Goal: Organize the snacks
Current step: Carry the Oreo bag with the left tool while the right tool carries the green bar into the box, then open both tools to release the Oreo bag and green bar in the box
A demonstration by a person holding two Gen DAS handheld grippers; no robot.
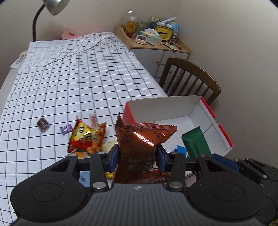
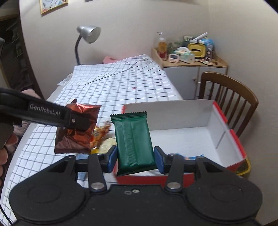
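Checked white cloth covers the table [image 1: 73, 83], which stands in a beige-walled room with a silver desk lamp [image 1: 52, 7] at its far end, a wooden chair [image 1: 192, 78] on the right side and a cluttered cabinet [image 1: 156, 43] in the corner. An open red box [image 2: 231, 132] with a white interior sits on the near right part of the table. The left gripper [image 1: 137, 156] has its jaws closed on a copper-brown Oreo packet [image 1: 139, 144]; the packet stands upright between the blue pads, pinched at its middle, raised just left of the box's near corner. The right gripper [image 2: 135, 156] has its jaws closed on a dark green packet [image 2: 133, 139], gripped at its lower half and held upright over the box's near left corner. On the cloth to the left of the box lie a red-and-yellow snack bag [image 1: 86, 137], a small purple candy [image 1: 66, 129] and a small brown wrapped sweet [image 1: 43, 124], each apart from both grippers. A blue wrapper [image 1: 181, 150] shows inside the box, partly hidden behind the right gripper.
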